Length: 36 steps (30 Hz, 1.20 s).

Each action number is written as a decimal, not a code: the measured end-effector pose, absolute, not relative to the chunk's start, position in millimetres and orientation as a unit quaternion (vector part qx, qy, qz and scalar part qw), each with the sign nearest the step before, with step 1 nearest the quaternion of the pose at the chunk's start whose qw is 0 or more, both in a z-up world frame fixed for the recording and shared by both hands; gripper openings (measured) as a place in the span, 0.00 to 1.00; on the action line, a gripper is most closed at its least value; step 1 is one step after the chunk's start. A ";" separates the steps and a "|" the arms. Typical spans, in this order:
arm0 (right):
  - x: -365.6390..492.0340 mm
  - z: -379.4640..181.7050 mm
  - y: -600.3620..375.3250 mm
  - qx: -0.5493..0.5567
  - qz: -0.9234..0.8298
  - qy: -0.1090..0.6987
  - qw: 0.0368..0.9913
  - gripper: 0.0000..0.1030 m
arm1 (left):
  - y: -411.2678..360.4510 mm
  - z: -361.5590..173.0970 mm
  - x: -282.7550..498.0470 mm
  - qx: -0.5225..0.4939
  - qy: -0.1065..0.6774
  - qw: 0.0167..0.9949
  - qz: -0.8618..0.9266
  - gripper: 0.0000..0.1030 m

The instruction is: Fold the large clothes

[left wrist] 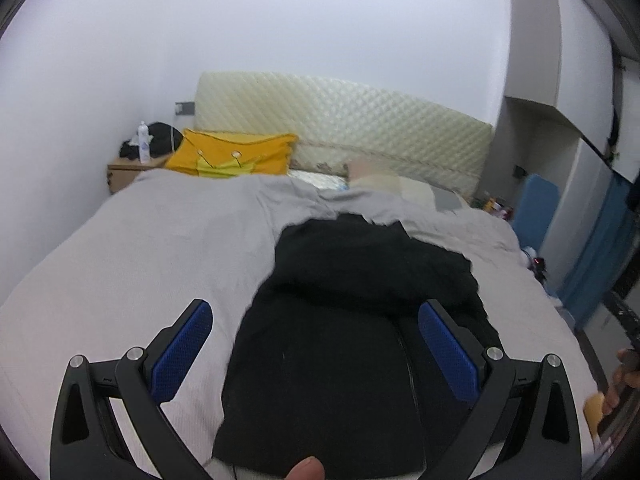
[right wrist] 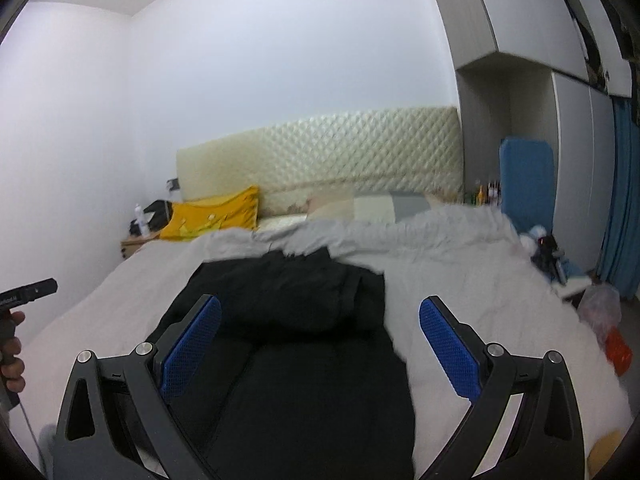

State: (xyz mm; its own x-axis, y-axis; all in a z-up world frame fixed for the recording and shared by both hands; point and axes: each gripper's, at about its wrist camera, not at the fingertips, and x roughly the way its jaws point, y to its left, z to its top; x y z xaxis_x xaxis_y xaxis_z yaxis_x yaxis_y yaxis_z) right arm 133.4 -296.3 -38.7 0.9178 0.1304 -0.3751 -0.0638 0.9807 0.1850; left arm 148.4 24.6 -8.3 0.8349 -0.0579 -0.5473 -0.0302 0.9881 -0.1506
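Hovering over a grey bed [left wrist: 120, 248] with a black garment [left wrist: 340, 320] heaped toward its foot, at 6 o'clock.

Left gripper [left wrist: 316, 346] and right gripper [right wrist: 320, 346] are both spread and empty; ideally each pinches a single-layer corner, then pulls flat before folding.

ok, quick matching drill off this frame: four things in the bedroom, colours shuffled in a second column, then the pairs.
Things:
1. garment lying on the bed
2. pillow by the headboard
3. bedspread
4. pads on the right gripper's jaws

Colours:
A. grey
B. blue
C. black
D. yellow

Pairs: 1-C, 2-D, 3-A, 4-B

Both the left gripper and the right gripper have their jaws spread wide with nothing between them, above the near end of the garment.
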 end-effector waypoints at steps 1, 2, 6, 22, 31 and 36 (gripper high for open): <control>127.3 -45.8 -295.6 0.086 0.046 0.206 0.974 0.97 | 26.0 -11.6 141.0 -0.076 0.291 0.954 -0.008 1.00; 121.8 -50.6 -294.9 0.084 0.040 0.213 0.973 0.97 | 27.6 -15.8 135.5 -0.076 0.295 0.953 -0.009 1.00; 103.8 -74.7 -294.3 0.076 0.031 0.236 0.968 0.97 | 35.1 -45.3 118.5 -0.067 0.322 0.944 -0.010 1.00; 157.3 -190.1 -342.4 0.220 0.090 0.447 0.862 0.97 | 103.0 -195.3 218.2 -0.163 0.533 0.830 -0.008 1.00; 186.5 -276.0 -384.3 0.341 0.061 0.546 0.763 0.97 | 129.5 -265.7 254.2 -0.220 0.614 0.758 0.022 0.99; 192.9 -301.3 -389.3 0.362 0.043 0.567 0.739 0.97 | 130.9 -292.5 267.4 -0.253 0.636 0.729 0.007 0.99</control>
State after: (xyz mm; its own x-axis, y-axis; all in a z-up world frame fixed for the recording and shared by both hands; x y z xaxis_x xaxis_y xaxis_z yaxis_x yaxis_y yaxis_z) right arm 192.9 -389.3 -301.3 0.3523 0.4742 -0.8069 0.3464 0.7348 0.5831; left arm 267.4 130.9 -292.5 0.1897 -0.3120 -0.9310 -0.3310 0.8724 -0.3598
